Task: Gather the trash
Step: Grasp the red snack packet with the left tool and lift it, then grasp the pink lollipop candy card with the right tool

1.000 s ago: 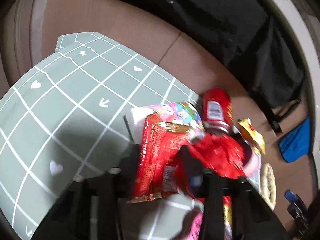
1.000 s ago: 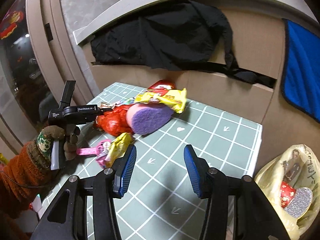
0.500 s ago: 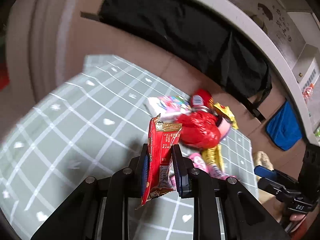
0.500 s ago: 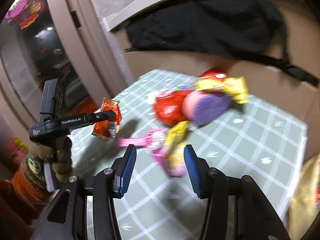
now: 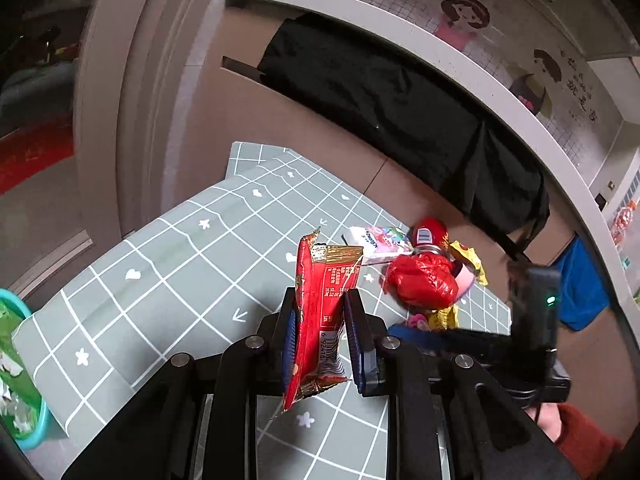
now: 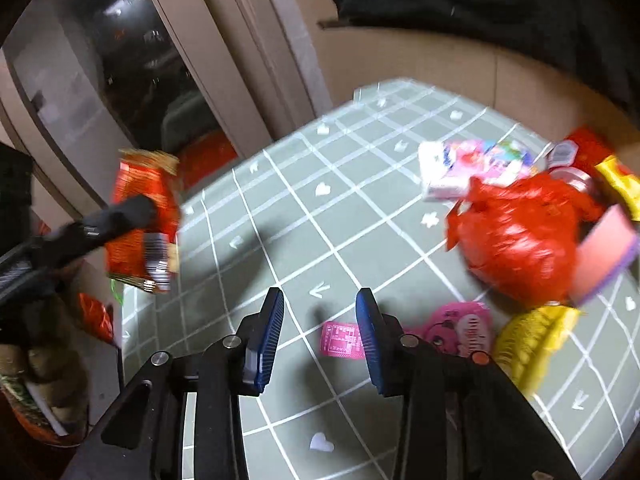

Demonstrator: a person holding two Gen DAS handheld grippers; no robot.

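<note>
Blurred at right frame edge: red bag (image 6: 520,236); left tool (image 5: 320,320) clamps red wrapper (image 5: 322,312), now lifted off desk (image 5: 168,264); right tool (image 6: 320,320), closing, empty, now nearer pink packet (image 6: 344,340).

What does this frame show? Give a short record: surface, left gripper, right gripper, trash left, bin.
surface: green grid cloth
left gripper: shut on red wrapper, held above the cloth
right gripper: jaws closing, nothing between them, pink wrapper just past them
trash left: red bag, yellow wrapper, tissue pack, red can
bin: teal tub at the cloth's edge
</note>
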